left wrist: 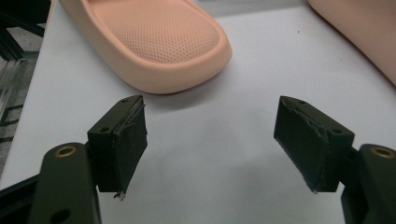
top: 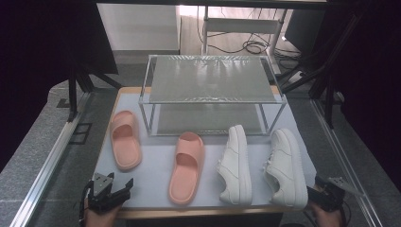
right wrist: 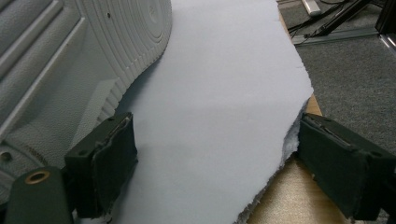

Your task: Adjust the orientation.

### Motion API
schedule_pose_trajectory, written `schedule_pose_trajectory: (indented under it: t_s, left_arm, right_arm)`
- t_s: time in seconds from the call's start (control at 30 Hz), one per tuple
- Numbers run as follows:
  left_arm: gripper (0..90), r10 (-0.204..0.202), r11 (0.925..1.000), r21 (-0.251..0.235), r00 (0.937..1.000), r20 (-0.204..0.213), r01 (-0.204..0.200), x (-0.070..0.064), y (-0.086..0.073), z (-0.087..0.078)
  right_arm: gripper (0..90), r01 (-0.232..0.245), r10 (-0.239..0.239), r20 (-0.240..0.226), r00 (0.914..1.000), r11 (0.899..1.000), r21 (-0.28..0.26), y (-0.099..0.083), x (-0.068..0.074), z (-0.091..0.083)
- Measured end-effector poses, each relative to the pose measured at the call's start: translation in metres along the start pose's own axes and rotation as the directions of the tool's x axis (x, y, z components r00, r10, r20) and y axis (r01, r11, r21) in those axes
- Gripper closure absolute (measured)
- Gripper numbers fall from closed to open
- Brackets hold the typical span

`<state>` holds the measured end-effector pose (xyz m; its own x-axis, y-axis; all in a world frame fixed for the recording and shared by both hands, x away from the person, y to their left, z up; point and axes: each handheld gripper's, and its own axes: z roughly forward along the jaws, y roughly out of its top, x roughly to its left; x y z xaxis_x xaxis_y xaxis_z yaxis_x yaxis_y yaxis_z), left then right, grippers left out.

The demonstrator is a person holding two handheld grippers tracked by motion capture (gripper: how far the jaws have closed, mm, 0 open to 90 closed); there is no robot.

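Two pink slides lie on the pale mat: one (top: 125,139) at the left, the other (top: 187,166) near the middle. To their right, two white sneakers (top: 236,163) (top: 285,166) lie tipped on their sides. My left gripper (top: 124,188) rests open at the mat's front left corner; in the left gripper view (left wrist: 210,135) its jaws stand wide apart with the left slide's heel (left wrist: 163,42) just beyond them. My right gripper (top: 316,195) sits at the front right corner, open (right wrist: 212,144), beside the right sneaker's sole (right wrist: 70,60). Nothing is held.
A two-tier metal rack (top: 210,80) with mesh shelves stands at the back of the table. The mat's torn front right edge (right wrist: 289,140) exposes the wooden tabletop (right wrist: 289,200). Cables and frame legs surround the table on the floor.
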<state>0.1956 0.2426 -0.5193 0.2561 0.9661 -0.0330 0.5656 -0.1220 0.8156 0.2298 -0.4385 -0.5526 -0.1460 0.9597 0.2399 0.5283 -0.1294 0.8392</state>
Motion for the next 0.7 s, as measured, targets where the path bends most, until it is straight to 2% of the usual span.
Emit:
schedule_pose_trajectory:
  t_s: [0.17,0.3,0.4,0.47,0.7]
  left_arm:
    - [25.7,0.034,0.9994,0.002,0.9994,-0.006,-0.034,-0.003,0.013,0.003]
    - [28.4,0.029,0.9996,0.006,0.9995,0.012,-0.029,-0.001,0.023,0.007]
    - [28.5,0.041,0.9991,0.010,0.9991,0.009,-0.041,-0.001,0.028,0.010]
    - [28.5,0.053,0.9986,0.009,0.9986,0.007,-0.053,0.000,0.039,0.015]
    - [31.8,0.028,0.9996,0.002,0.9995,0.014,-0.028,0.008,0.061,0.030]
  right_arm:
    - [12.5,-0.001,0.001,0.000,1.0000,1.000,0.000,0.000,0.000,0.000]
    - [12.6,0.000,0.000,0.000,1.0000,1.000,0.000,0.000,0.000,0.000]
    - [12.6,-0.001,0.001,0.000,1.0000,1.000,-0.001,0.000,0.000,0.000]
    - [12.6,-0.001,0.001,0.000,1.0000,1.000,-0.001,0.000,0.000,0.000]
    - [12.6,-0.001,0.001,0.000,1.0000,1.000,0.002,0.000,0.000,0.000]
